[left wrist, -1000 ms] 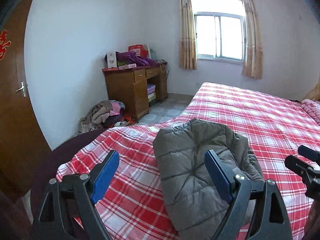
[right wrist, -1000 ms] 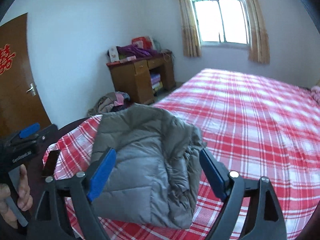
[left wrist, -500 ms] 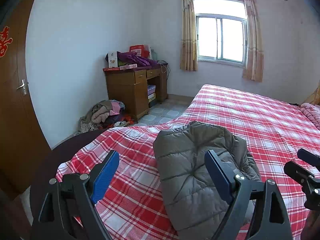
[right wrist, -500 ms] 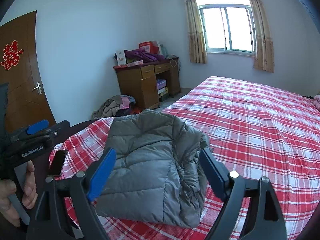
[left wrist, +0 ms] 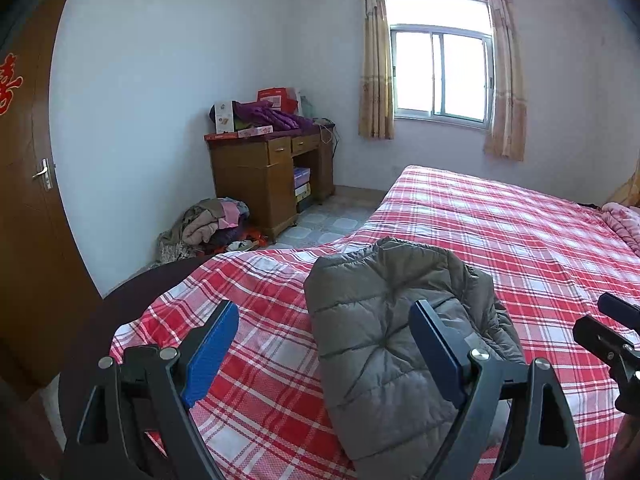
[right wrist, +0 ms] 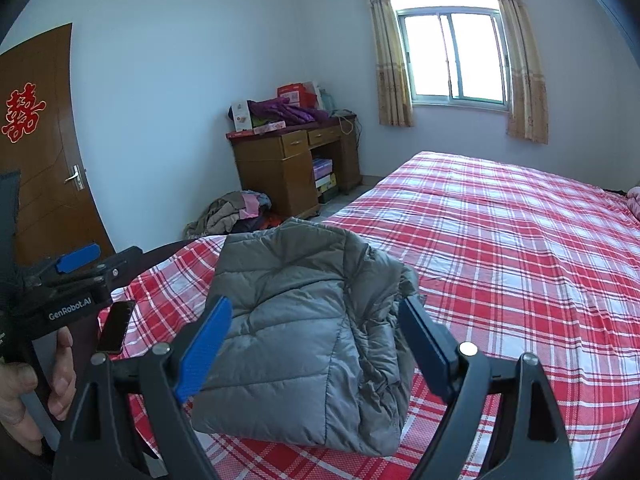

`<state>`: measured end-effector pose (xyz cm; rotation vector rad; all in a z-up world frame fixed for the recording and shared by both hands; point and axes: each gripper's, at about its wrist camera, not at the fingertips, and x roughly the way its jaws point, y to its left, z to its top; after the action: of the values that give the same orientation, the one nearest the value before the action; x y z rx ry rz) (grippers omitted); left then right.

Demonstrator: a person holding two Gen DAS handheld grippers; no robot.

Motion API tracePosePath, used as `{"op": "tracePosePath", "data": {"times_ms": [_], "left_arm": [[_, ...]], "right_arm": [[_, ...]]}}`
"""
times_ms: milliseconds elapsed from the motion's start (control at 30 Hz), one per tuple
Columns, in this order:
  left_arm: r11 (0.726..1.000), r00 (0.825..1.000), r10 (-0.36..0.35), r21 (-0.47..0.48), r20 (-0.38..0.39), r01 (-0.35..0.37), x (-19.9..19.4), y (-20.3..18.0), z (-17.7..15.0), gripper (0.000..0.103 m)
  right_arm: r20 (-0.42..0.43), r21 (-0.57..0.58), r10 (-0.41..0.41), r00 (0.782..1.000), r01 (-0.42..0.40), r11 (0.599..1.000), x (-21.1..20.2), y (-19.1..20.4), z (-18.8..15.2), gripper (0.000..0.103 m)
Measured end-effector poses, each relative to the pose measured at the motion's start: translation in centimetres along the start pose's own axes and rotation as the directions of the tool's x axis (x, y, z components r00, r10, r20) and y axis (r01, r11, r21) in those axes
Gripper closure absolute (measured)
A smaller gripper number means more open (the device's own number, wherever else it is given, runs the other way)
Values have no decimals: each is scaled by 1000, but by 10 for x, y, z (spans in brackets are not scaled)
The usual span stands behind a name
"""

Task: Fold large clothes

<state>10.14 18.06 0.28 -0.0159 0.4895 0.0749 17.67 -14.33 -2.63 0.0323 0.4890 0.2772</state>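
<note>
A grey quilted jacket lies folded into a thick bundle on the bed, at the corner nearest the door. The bed's red-and-white plaid cover shows all around the jacket.

The left gripper hangs above the bed with its blue-padded jaws spread wide and nothing between them; the jacket's left edge lies below the gap and its right jaw overlaps the jacket in the picture. The right gripper is also spread wide and empty, held over the jacket with the bundle seen between its jaws; I cannot tell whether either pad touches the fabric.

In the right wrist view, the person's left hand grips the handle of the other tool, left of the jacket. A dark phone lies on the bed just left of the jacket, by the bed's edge.

Beyond the jacket, against the far wall, stands a wooden desk piled with boxes and purple cloth. A heap of clothes sits on the floor between desk and door. A curtained window is behind the bed.
</note>
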Motion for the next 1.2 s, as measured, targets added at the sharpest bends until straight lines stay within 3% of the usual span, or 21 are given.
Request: {"op": "tracePosePath", "data": {"times_ms": [1200], "left_arm": [[1000, 1000, -13, 15, -20, 13, 7, -9, -4, 15]], "right_arm": [[31, 10, -7, 999, 7, 1000, -4, -3, 4, 15]]}}
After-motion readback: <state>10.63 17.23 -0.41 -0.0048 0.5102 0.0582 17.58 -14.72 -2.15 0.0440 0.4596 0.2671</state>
